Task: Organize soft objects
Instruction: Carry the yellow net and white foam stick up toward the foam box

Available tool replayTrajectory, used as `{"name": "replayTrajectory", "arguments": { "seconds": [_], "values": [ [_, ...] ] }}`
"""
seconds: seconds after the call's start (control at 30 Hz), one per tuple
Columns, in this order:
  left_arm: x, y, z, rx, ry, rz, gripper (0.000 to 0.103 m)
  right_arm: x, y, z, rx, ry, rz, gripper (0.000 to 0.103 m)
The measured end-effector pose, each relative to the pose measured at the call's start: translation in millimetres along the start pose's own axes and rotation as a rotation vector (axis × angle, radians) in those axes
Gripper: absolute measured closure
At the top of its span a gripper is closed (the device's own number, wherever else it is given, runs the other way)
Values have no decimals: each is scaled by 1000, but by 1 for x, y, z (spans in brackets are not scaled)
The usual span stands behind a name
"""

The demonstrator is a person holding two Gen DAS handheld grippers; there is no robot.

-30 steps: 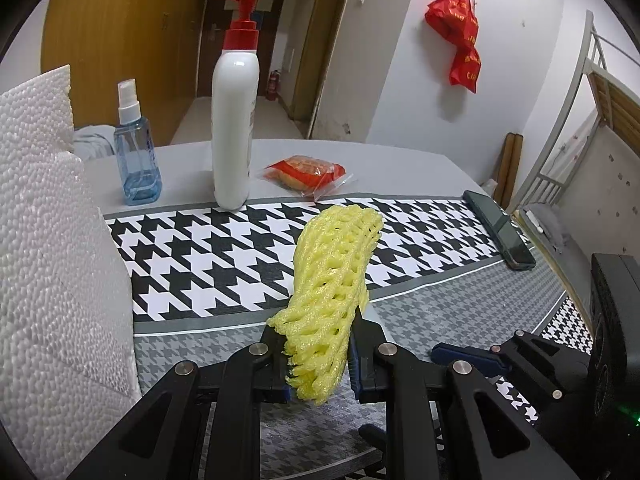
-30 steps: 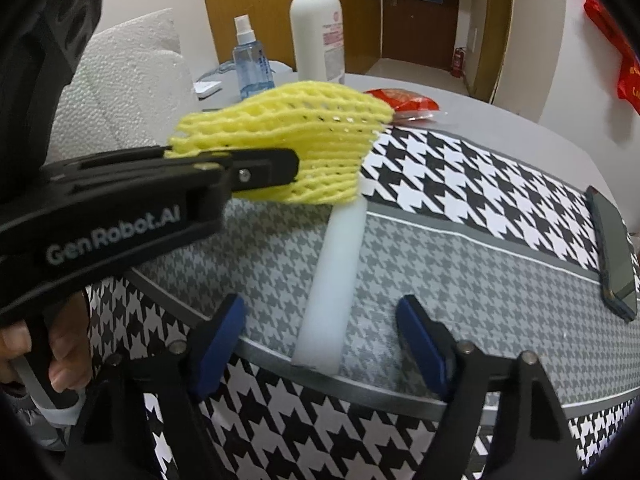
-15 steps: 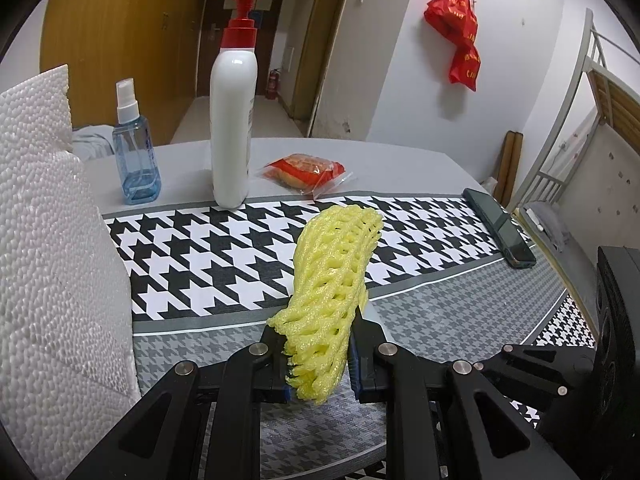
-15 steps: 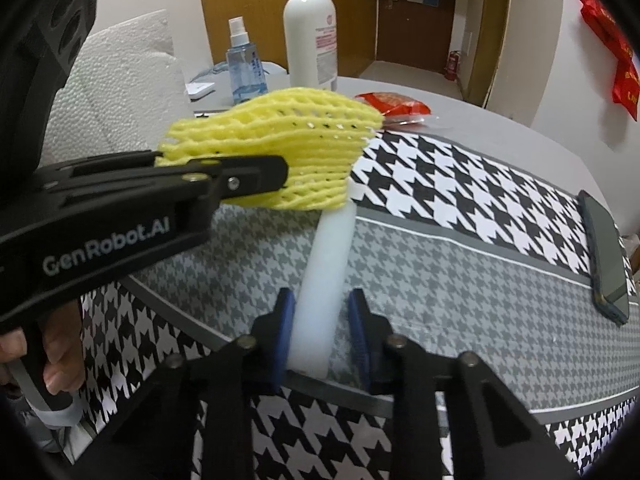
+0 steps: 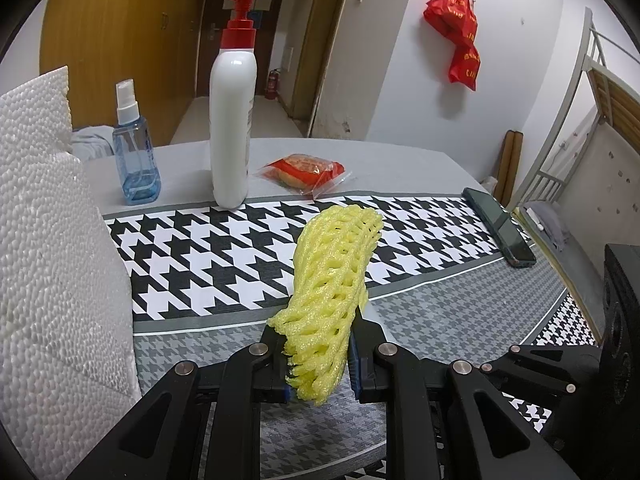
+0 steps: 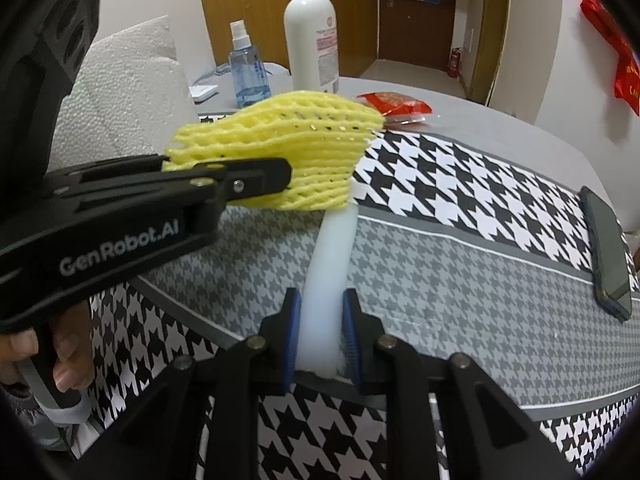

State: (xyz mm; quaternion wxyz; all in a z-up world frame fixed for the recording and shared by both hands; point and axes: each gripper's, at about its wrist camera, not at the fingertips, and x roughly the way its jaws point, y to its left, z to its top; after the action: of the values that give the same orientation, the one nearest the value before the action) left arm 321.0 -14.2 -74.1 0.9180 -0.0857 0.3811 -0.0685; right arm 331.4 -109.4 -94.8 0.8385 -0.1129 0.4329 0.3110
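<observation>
A yellow foam net sleeve [image 5: 336,280] sticks up and forward from my left gripper [image 5: 320,344], which is shut on its lower end and holds it above the table. In the right wrist view the same net [image 6: 304,148] hangs over the far end of a white foam strip [image 6: 330,264] that lies on the grey houndstooth cloth. My right gripper [image 6: 320,320] is shut on the near end of that strip, with its blue pads [image 6: 294,320] pressed against both sides. The strip's far end is hidden under the net.
A white styrofoam block [image 5: 48,260] stands at the left. Behind are a blue spray bottle [image 5: 136,160], a white pump bottle [image 5: 233,128] and a red snack packet [image 5: 306,170]. A dark phone [image 5: 500,228] lies at the right. A hand [image 6: 60,356] holds the left gripper's handle.
The right gripper's jaws went from wide apart to closed on the near end of the white foam strip. The left gripper and the yellow net stayed where they were.
</observation>
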Motion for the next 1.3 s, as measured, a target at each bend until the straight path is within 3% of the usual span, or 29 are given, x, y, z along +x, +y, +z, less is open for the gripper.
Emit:
{"name": "replayTrajectory", "arguments": {
  "seconds": [0.53,1.3],
  "values": [
    [-7,-12,-2,30,0,-24,82,-45,-15,-21,70,-56,-20,79],
    [-82,-51,-17,123,-97,-32,82,-129,-14,-47,182,-250,-45,79]
  ]
}}
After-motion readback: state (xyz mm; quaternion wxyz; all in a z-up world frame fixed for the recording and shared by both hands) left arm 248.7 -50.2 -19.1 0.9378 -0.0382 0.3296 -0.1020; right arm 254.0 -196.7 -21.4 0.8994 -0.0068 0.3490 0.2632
